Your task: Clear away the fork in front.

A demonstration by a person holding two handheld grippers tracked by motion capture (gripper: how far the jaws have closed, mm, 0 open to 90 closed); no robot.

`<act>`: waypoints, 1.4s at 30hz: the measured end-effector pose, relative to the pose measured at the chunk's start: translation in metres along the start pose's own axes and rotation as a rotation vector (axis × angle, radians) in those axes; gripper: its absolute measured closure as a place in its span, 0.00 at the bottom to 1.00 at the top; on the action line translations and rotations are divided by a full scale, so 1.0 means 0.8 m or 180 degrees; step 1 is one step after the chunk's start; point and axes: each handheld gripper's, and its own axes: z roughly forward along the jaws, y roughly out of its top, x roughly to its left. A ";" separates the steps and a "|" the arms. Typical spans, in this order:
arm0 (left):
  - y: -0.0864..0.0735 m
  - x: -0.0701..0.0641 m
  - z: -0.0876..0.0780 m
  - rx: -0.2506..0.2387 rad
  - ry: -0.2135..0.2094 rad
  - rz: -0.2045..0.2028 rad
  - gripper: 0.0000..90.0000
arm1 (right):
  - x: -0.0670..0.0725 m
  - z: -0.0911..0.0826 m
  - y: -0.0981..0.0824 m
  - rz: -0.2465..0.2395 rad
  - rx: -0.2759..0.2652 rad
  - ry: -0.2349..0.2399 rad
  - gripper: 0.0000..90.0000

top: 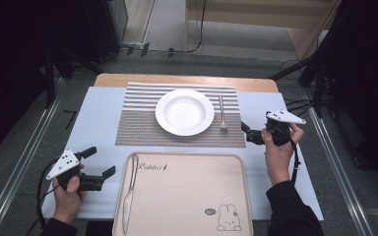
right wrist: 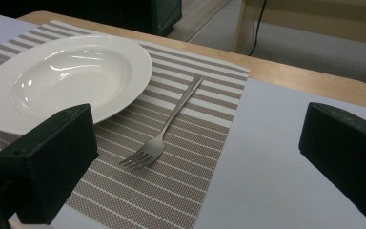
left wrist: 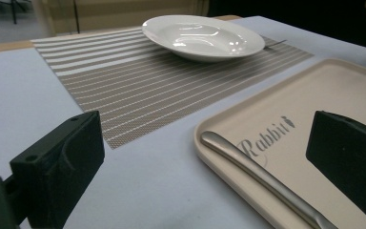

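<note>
The left gripper had its two black jaws spread wide, one at the lower left over the pale blue table cover and one at the right over the beige tray. Between them a knife handle lay on the tray's near edge, just beside the printed word "Rabbit". Farther off, a white plate sat on the striped placemat, with the tip of a thin metal utensil showing past its right rim.

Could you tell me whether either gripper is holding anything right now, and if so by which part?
Nothing is held: the left gripper and right gripper are both open and empty.
</note>
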 end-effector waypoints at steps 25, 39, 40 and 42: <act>-0.004 -0.005 -0.002 -0.0174 0.0013 0.0057 0.03 | 0.007 0.087 0.027 -0.0083 0.0546 0.0021 0.00; -0.005 -0.006 -0.002 -0.0150 0.0019 0.0080 0.00 | 0.014 0.130 0.040 -0.0092 0.0801 -0.0027 0.04; -0.005 -0.006 -0.002 -0.0150 0.0021 0.0079 0.00 | 0.015 0.132 0.041 -0.0102 0.0820 -0.0023 0.04; -0.005 -0.006 -0.002 -0.0151 0.0024 0.0081 0.00 | 0.017 0.138 0.043 -0.0133 0.0875 -0.0024 0.05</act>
